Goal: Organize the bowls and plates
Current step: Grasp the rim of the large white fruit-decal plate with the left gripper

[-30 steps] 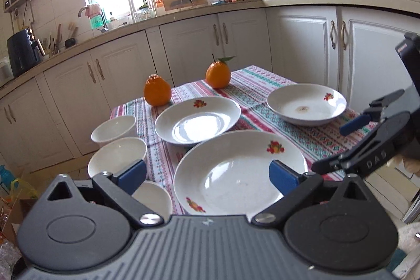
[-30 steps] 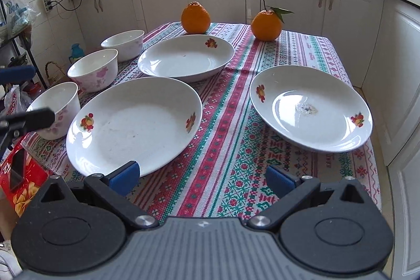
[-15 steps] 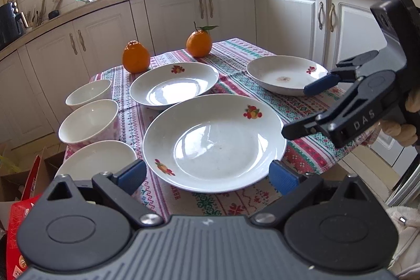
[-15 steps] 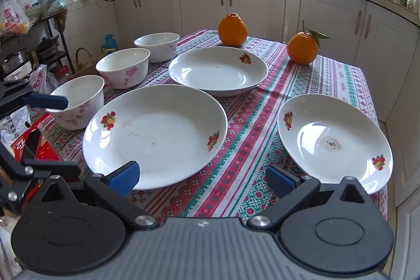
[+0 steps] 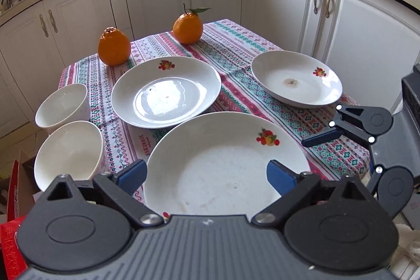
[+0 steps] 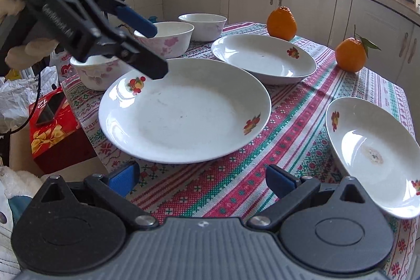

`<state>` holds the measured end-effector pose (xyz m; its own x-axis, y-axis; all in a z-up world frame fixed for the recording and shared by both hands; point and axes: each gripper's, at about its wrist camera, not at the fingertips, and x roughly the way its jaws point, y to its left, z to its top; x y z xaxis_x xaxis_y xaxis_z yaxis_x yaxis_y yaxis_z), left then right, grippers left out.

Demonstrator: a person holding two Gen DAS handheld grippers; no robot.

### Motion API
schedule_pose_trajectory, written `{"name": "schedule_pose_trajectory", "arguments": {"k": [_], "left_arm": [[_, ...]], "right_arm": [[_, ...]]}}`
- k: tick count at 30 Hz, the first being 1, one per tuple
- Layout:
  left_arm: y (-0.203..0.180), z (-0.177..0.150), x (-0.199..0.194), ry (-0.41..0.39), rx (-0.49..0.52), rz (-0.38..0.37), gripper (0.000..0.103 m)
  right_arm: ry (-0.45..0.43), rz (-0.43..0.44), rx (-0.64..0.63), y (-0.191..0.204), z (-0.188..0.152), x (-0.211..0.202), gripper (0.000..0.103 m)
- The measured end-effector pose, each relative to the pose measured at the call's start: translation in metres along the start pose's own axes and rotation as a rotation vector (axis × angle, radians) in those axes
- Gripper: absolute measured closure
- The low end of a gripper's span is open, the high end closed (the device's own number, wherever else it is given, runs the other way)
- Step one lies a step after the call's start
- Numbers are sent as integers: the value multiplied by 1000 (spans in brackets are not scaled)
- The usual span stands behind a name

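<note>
We have three plates and three bowls spread over the striped cloth of the desk (image 5: 236, 49), none stacked yet. The large plate (image 5: 225, 162) fills the lower centre of the left wrist view, and the left gripper (image 5: 206, 173) hangs just over its near rim, jaws wide but closing, the blue pads straddling the plate's near edge without pressing on it — nothing is held. In the right wrist view the same plate sits at centre, with the left gripper coming in from the upper left over its far rim. The right gripper (image 6: 202, 179) stands unclenched and empty at the bottom of that frame, over bare cloth between the large plate and the stained plate (image 6: 372, 156) at the right edge.

The deeper plate (image 5: 165, 95) lies in the middle of the left view, with two oranges behind it. Three bowls line the left side: the near bowl (image 6: 97, 70), the middle bowl (image 5: 69, 152) and the far bowl (image 5: 61, 106).

We judge all of this to be glazed ceramic — stiff, fairly heavy for its size, slick, and liable to chip or break if dropped or knocked together. A plate gives only its thin raised rim to pinch, so we would take the large plate at its near edge, one pad above and one below, and lift it level. Bowls would be gripped over the wall at the lip.
</note>
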<state>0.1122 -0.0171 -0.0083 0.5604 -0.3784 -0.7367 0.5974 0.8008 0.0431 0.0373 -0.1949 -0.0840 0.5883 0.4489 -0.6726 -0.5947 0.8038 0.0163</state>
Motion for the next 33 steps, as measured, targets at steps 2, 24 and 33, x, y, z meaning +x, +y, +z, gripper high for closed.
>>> {"name": "schedule_pose_trajectory", "arguments": {"k": [2,24,33], "left_arm": [[5,6,12,36,1,6,10],[43,21,68,286,-63,-57,37],[46,22,76,319,-77,-85,38]], "right_arm": [[-5,11,-16,1,-1,2,0],[-46,68,-92,5,6,19,0],[-47,76,-80,5,7,21,0]]}}
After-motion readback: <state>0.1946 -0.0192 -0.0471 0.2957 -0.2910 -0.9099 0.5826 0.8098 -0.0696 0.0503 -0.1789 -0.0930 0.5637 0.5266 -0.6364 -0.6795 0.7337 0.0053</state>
